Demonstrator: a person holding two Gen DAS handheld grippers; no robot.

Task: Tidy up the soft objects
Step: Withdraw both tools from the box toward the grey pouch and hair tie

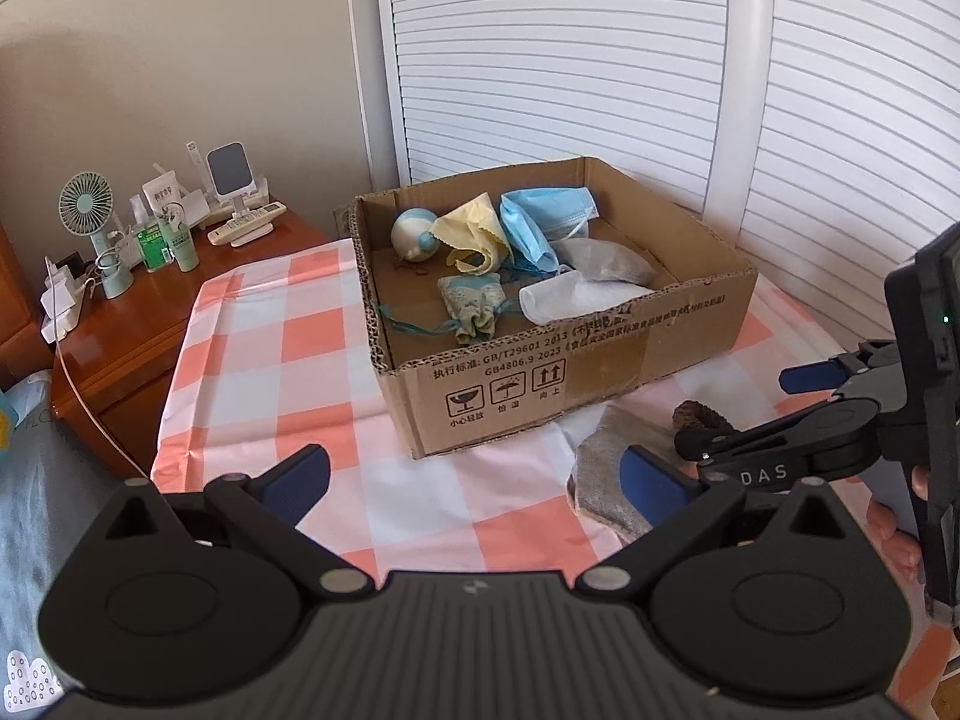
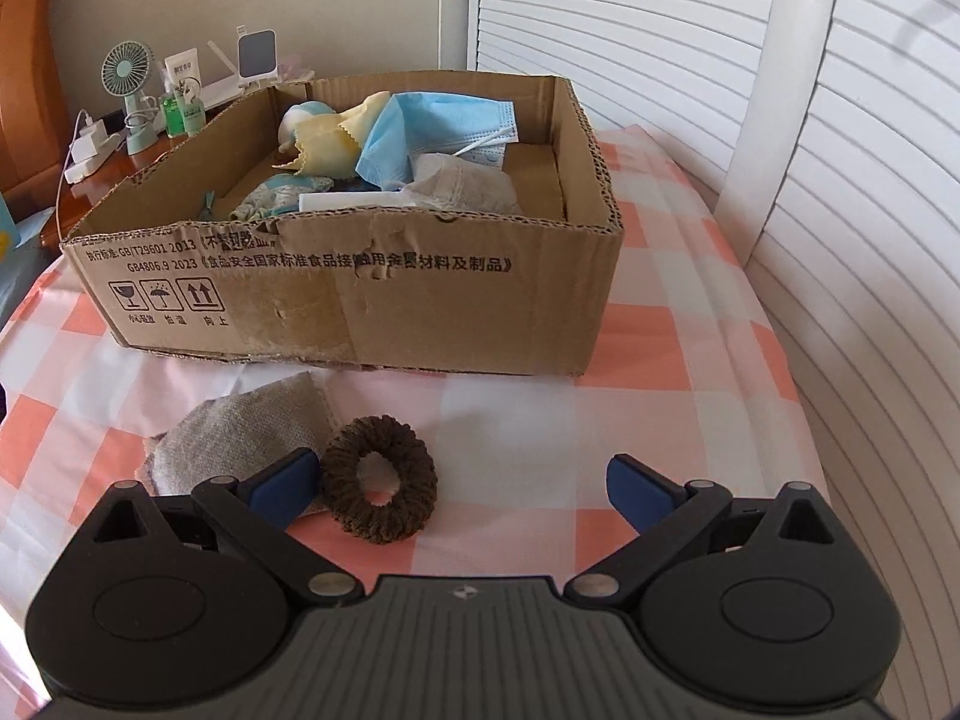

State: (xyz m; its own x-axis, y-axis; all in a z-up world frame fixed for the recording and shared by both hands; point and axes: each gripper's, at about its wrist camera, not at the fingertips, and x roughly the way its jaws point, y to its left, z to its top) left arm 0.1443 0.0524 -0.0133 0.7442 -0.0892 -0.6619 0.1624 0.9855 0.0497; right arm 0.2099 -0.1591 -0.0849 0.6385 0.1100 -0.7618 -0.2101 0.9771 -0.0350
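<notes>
On the checked pink-and-white tablecloth [image 2: 630,336] stands an open cardboard box [image 2: 372,300], and in front of it lie a brown knitted scrunchie [image 2: 379,495] and a grey cloth pouch [image 2: 240,438], touching each other. Only the right wrist view shows the scrunchie whole, a ring lying flat between the spread fingers of the right gripper [image 2: 462,489], nearer the left blue pad; nothing is pinched. From the left wrist view the scrunchie [image 1: 699,417] is half hidden behind the right gripper [image 1: 750,420], which enters from the right with a hand [image 1: 900,516] beneath it. That view alone looks down into the box: blue face masks [image 1: 540,222], a yellow cloth [image 1: 471,234], a pale round plush toy [image 1: 414,234], a lace drawstring sachet [image 1: 471,306], a white sock [image 1: 570,297] and a grey pouch [image 1: 606,261]. The left gripper [image 1: 477,483] is spread wide and empty, over the tablecloth. A wooden nightstand [image 1: 120,324] beside the table carries a mint desk fan [image 1: 90,216] and green bottles [image 1: 165,240].
</notes>
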